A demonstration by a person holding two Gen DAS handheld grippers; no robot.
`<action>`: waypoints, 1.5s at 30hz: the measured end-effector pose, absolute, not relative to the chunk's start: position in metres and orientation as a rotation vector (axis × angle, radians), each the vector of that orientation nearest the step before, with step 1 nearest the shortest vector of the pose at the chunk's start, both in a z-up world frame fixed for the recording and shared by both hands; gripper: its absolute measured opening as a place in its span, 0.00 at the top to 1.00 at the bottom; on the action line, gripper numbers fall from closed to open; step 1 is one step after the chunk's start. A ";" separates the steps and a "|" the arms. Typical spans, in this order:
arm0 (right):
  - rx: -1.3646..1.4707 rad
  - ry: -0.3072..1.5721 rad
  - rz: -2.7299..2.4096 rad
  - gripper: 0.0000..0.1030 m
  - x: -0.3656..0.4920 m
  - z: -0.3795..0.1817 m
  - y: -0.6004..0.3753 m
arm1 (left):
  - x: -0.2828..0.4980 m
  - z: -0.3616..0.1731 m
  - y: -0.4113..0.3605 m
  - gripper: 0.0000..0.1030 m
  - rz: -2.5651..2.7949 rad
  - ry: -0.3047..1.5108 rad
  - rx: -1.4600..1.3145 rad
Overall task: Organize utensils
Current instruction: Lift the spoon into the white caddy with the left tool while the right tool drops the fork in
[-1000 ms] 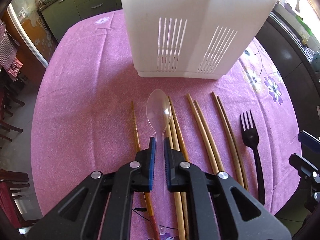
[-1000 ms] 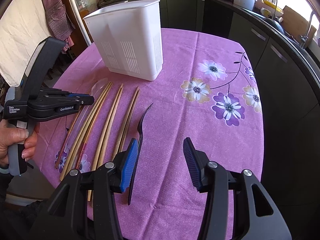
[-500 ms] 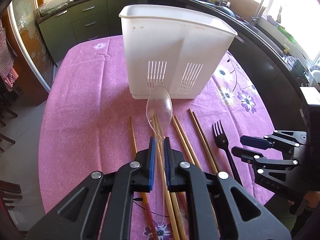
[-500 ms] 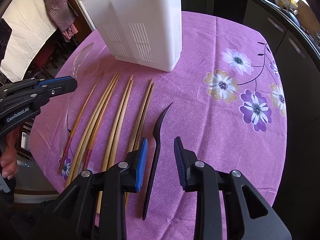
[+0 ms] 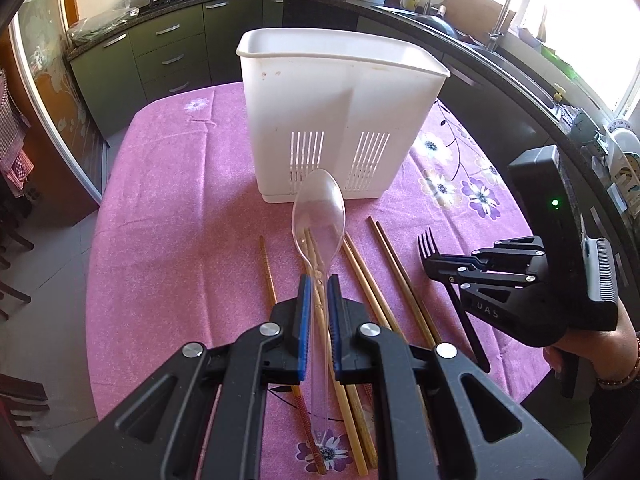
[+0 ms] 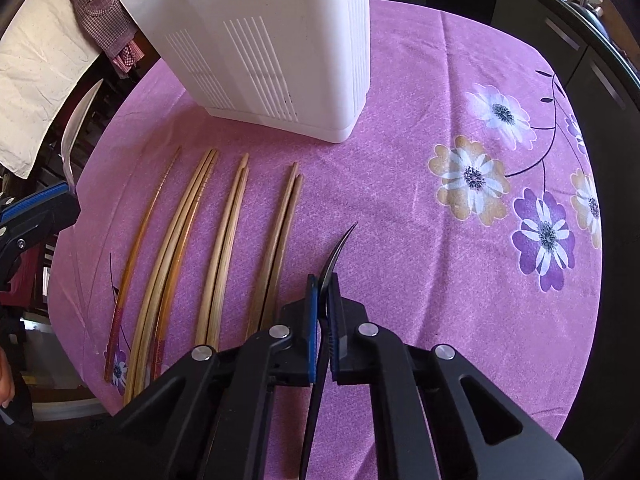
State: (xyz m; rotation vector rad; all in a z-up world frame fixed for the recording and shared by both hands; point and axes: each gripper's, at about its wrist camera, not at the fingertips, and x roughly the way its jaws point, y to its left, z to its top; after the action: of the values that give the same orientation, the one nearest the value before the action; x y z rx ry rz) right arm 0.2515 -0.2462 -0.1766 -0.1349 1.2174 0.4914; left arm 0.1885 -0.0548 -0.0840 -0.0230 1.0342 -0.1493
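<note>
Gripping a clear plastic spoon [image 5: 319, 216], the left gripper [image 5: 318, 284] is before the white utensil holder [image 5: 340, 112]; the right gripper [image 6: 324, 284] clamps a black fork [image 6: 338, 248].

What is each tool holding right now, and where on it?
Left tool: clear plastic spoon, held by its handle. Right tool: black fork, gripped along its handle.

Only one piece of lettering can be read: the raised letters "UAS" are seen in the left wrist view on the black side of the right claw [image 5: 434, 270], below its linkage. The word is cut off at its left end, so more letters may be hidden. No other text, brand, number or sign can be made out in either view.
</note>
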 end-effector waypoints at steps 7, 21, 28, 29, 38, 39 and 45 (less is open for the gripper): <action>-0.017 1.075 0.520 0.95 0.234 -0.137 -0.279 | 0.183 -0.036 -0.047 0.92 -0.197 0.932 -0.045; 0.090 1.007 0.589 0.95 0.206 -0.131 -0.316 | 0.245 0.097 -0.057 0.92 -0.174 0.630 -0.024; 0.107 0.938 0.627 0.95 0.203 -0.108 -0.316 | 0.280 0.082 -0.064 0.92 -0.114 0.658 0.032; 0.107 0.923 0.634 0.95 0.202 -0.101 -0.315 | 0.283 0.075 -0.065 0.92 -0.113 0.677 0.038; 0.151 0.659 0.618 0.95 0.229 -0.001 -0.304 | 0.287 0.029 -0.061 0.45 -0.087 0.726 0.101; 0.159 0.620 0.607 0.95 0.235 0.011 -0.301 | 0.284 0.032 -0.059 0.45 -0.089 0.716 0.101; 0.188 0.416 0.474 0.95 0.277 0.060 -0.274 | 0.256 0.046 -0.045 0.45 -0.118 0.680 0.067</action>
State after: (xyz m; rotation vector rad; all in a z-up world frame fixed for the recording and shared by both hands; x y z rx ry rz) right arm 0.2772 -0.2738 0.0599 0.1883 0.4162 0.4742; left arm 0.2560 -0.0448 0.0460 0.0671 0.6798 -0.1184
